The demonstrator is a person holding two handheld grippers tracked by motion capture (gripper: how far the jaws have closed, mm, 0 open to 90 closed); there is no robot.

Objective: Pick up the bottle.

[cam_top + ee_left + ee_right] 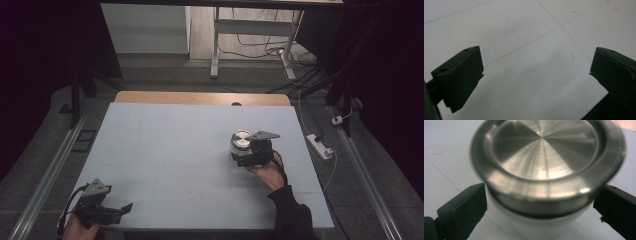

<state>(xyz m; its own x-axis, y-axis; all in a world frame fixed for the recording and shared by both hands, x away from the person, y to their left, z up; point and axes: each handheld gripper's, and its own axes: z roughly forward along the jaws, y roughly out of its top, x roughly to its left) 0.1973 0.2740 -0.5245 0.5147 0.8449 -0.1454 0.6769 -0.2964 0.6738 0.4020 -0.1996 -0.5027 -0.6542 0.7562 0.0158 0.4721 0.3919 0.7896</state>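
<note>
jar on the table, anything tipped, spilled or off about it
Nothing stands out. The jar stands upright on the table with its metal lid seated level, and no spill shows around it. The right gripper brackets it, jaws either side; whether they touch it is unclear.

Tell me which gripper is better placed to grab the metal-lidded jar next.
The right gripper: its open jaws already flank the jar. The left gripper sits at the table's near left corner, jaws open over bare surface.
</note>
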